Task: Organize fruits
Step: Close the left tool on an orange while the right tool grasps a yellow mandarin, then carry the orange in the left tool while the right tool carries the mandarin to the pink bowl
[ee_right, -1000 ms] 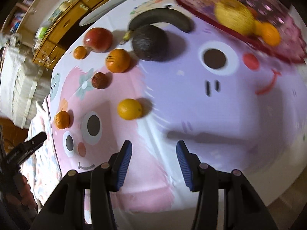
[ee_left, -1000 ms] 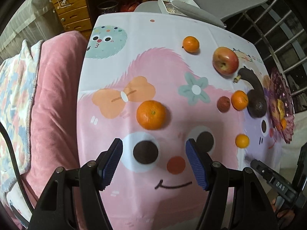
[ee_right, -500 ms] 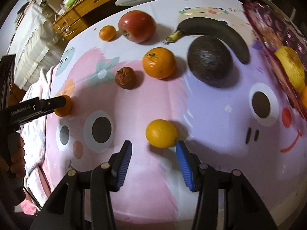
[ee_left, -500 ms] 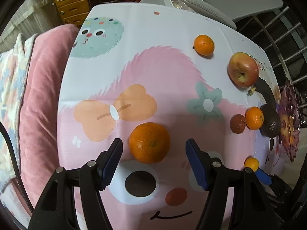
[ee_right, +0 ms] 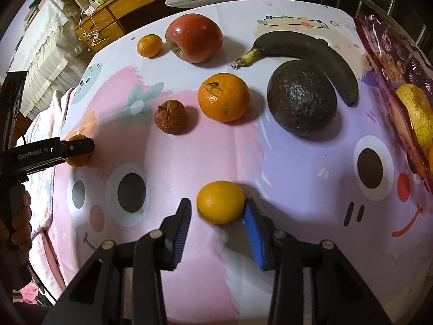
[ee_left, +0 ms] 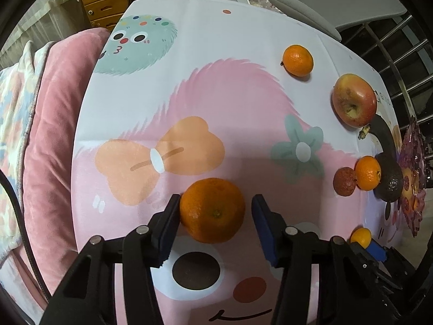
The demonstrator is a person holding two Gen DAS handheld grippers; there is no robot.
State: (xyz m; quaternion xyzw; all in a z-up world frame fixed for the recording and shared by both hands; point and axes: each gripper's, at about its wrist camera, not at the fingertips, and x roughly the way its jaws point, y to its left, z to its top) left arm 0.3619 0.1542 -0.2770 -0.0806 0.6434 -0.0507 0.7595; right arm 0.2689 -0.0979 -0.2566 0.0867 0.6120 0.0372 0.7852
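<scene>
My left gripper [ee_left: 215, 211] is open, its jaws on either side of a large orange [ee_left: 212, 214] lying on the cartoon tablecloth; the left pad touches it, the right pad stands apart. My right gripper [ee_right: 217, 214] is open around a small yellow-orange citrus [ee_right: 220, 201], the right pad against it. Loose on the cloth lie a red apple [ee_right: 194, 37], a small mandarin [ee_right: 149, 45], a mandarin [ee_right: 223, 97], a shrivelled brown fruit [ee_right: 170, 117], a dark avocado [ee_right: 301, 101] and a blackened banana [ee_right: 305, 51]. A purple glass plate [ee_right: 389, 51] at the right holds a yellow fruit [ee_right: 414, 113].
A pink cushion [ee_left: 48, 146] and a patterned blanket lie off the table's left edge. Wooden drawers [ee_left: 105, 0] and a grey chair [ee_left: 338, 2] stand behind the table. Metal railings [ee_left: 400, 54] are at the right. The table's front edge is just below both grippers.
Both grippers moved forward: the left one now has the large orange between its jaws, the right one has the small citrus between its jaws. Both stay open.
</scene>
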